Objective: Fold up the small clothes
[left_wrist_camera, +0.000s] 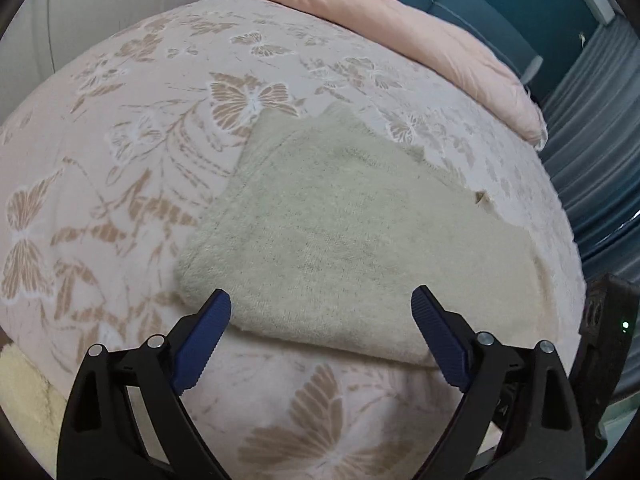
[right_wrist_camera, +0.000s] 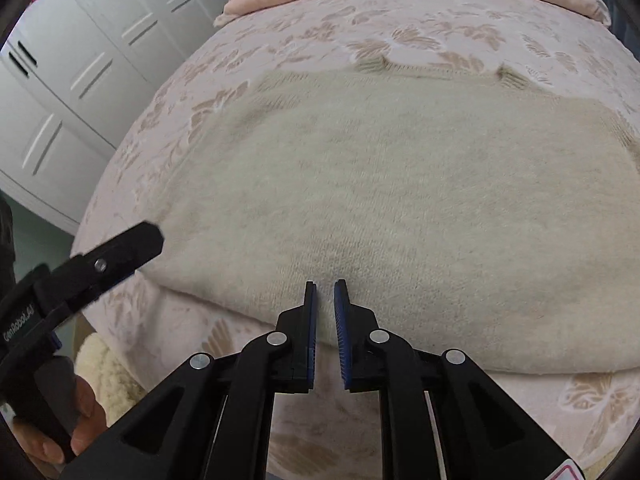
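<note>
Where the folded cream garment (left_wrist_camera: 340,220) lies on the bed's butterfly-patterned blanket (left_wrist_camera: 120,140), its long axis runs from lower right to upper left in the left wrist view, the narrower end pointing toward the upper middle of the frame. Seen from the right wrist view, the same garment (right_wrist_camera: 380,200) spreads broadly side to side across the middle, its near folded edge curving along the lower part of the frame (two small ribbed bits poke out at its far edge).

Left claw (left_wrist_camera: 322,310) stands wide open over the near edge of the garment, nothing pinched between its blue pads. Right claw (right_wrist_camera: 325,304) is nearly closed, a thin slit between the pads; its tips sit over the garment's near edge, and no cloth shows in the gap.

Only the right wrist view shows white cabinet doors (right_wrist_camera: 80,60) at upper left, the left claw from the side at lower left, and the hand (right_wrist_camera: 80,420) holding it. Only the left wrist view shows a blue wall (left_wrist_camera: 480,8) and curtain (left_wrist_camera: 592,140) at upper right. Both show a pink pillow (left_wrist_camera: 400,28) at the top.
</note>
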Demonstrator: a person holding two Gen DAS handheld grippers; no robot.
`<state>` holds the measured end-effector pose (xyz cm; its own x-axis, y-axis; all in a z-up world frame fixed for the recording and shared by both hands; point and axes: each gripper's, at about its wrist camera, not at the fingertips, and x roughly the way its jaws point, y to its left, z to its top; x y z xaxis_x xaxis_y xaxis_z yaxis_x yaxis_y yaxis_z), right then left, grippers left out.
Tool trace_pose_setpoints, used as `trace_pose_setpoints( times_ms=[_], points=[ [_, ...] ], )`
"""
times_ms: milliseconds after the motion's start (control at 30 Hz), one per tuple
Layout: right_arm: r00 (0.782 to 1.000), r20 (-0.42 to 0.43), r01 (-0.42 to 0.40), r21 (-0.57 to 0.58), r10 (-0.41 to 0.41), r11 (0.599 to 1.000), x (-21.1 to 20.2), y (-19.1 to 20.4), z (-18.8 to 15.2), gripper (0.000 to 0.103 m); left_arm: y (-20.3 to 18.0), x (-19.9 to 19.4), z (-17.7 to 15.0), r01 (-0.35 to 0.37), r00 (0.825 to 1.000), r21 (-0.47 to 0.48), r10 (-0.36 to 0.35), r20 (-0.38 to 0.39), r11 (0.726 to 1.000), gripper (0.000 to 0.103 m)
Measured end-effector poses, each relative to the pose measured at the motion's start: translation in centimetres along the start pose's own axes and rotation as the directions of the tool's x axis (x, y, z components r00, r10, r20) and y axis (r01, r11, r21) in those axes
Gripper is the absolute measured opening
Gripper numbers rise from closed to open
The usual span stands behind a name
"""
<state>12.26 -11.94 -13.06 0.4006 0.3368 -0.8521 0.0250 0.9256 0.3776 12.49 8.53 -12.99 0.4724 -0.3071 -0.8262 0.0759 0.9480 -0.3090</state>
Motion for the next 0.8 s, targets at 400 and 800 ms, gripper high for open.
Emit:
trace_pose_setpoints(
  times_ms=[400, 800],
  points=[
    [0.921, 0.204, 0.276, 0.263, -0.333, 0.924, -10.5, -18.6, 4.9, 0.059, -1.1, 1.3, 3.9, 0.057, 0.998, -0.036, -0.057, -0.001, 0.998, 0.091],
    [0.955, 0.075, 0.253, 0.303, -0.287, 0.919, -3.5, -27.1, 12.6, 0.008, -2.6, 12.0, 12.1, -0.216, 0.972, 0.059, 0.220, -0.082, 0.975, 0.091]
  ],
)
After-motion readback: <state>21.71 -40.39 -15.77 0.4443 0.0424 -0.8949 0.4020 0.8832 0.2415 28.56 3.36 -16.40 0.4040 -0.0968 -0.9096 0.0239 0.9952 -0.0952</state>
